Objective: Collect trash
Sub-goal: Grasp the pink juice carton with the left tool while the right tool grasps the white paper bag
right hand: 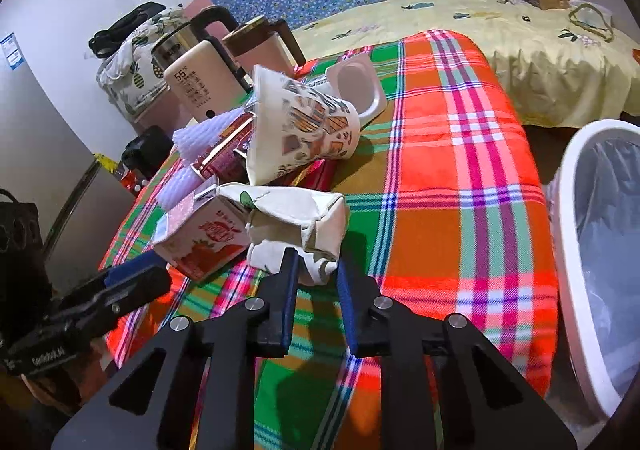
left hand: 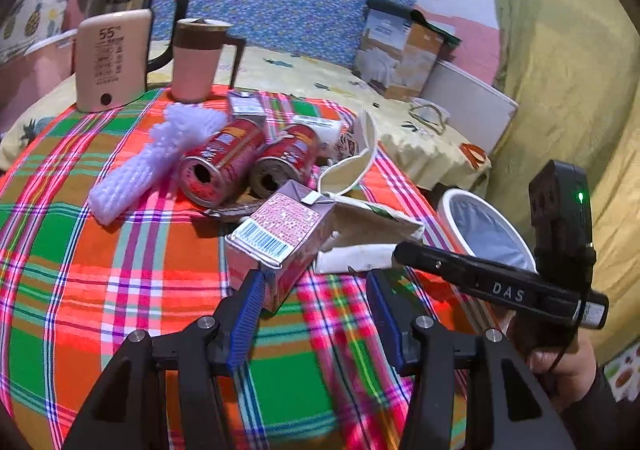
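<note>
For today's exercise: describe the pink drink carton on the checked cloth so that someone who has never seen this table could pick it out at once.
Start at the bright checked tablecloth and find the heap of rubbish in its middle. At the near edge of the heap, just ahead of the left gripper, lies the pink drink carton on its side, next to a crumpled white carton. It alone is boxy and pink, with a blue barcode facing up, unlike the two round red cans behind it.
</note>
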Tool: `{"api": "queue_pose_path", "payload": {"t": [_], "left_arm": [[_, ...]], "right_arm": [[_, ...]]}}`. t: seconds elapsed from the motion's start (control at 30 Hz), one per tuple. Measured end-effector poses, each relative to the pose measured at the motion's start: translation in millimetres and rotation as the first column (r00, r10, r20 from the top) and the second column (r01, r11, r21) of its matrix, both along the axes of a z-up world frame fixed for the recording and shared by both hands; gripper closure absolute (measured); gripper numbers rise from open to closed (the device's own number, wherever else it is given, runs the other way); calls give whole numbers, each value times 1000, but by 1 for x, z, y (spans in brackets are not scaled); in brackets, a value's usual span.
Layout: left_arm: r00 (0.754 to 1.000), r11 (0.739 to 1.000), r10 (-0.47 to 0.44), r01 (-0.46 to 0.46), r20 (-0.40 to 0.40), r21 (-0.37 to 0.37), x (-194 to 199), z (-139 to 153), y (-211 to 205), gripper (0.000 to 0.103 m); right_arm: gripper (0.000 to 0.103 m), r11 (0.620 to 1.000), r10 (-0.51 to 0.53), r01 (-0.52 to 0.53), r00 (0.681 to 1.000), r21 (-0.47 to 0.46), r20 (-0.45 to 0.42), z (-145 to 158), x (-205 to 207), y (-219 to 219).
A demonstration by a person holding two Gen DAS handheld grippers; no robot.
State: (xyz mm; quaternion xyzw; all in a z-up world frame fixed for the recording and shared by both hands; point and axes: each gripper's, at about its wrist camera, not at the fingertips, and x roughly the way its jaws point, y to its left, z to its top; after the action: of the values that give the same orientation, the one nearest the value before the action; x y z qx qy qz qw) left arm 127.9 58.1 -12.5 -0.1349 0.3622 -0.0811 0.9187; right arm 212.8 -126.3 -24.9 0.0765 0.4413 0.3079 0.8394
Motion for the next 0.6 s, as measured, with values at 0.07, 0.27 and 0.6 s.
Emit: {"api": "queue_pose_path", "payload": {"t": [0.07, 0.27, 0.6], "left_arm": [[1000, 1000, 15, -16, 16, 20, -4, 3, 0, 51], [996, 990, 65, -73, 68, 119, -2, 9, 11, 50], [997, 986, -66, 59, 43, 155, 24, -4, 6, 48]], "right_arm": [[83, 1000, -10, 10, 1000, -2, 2, 1, -2, -3], [84, 999, -46, 46, 999, 1, -12, -3, -3, -17], [84, 998, -68, 69, 997, 13, -36, -7, -3, -24]]}}
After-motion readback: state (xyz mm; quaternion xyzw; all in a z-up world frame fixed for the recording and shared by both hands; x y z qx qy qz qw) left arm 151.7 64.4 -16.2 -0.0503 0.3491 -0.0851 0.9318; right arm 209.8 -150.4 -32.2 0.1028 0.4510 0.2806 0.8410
